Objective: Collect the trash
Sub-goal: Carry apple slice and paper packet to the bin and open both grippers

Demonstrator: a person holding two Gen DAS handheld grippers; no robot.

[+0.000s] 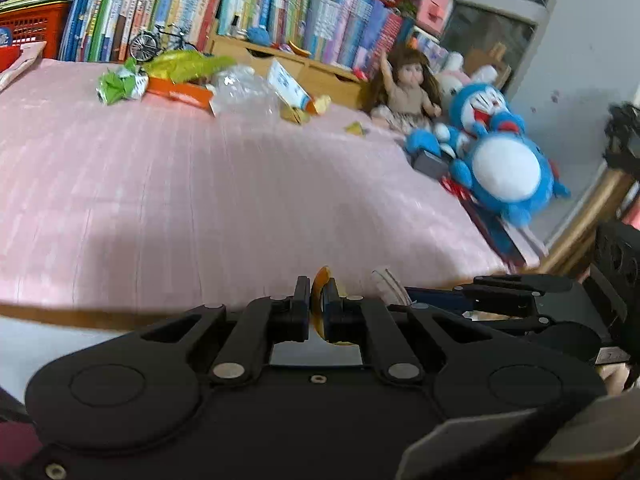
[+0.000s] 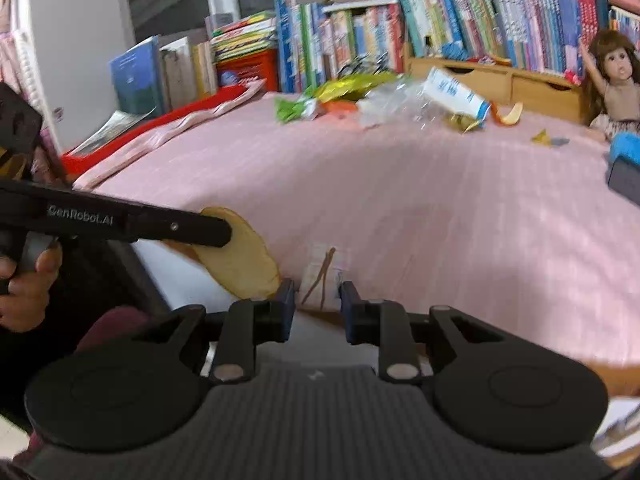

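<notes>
Our left gripper [image 1: 319,304] has its fingers pressed together on a curved piece of orange peel [image 1: 318,292], seen edge-on at the bottom centre of the left wrist view; in the right wrist view the same peel [image 2: 244,260] shows its pale inner face at lower left, pinched at the tip of that gripper [image 2: 222,232]. Our hand [image 2: 24,284] grips its handle at the left edge. Our right gripper [image 2: 317,302] has its fingers partly spread around a small clear plastic wrapper [image 2: 323,276] with brown marks, at the bottom centre of the right wrist view; the wrapper sits between the pads, though we cannot tell how firmly they press it.

Ahead of both lies a pink bedspread [image 1: 200,184]. More trash sits near its far edge, in the upper middle of both views: a green wrapper [image 1: 118,86], an orange packet [image 1: 180,90], a clear crumpled bag [image 1: 244,88], a white and blue carton [image 1: 288,86], another orange peel [image 2: 508,114] and small yellow scraps [image 1: 356,128]. A doll [image 1: 404,84] and a blue plush toy [image 1: 500,156] lie at the right. Books [image 1: 180,4] line the back.
</notes>
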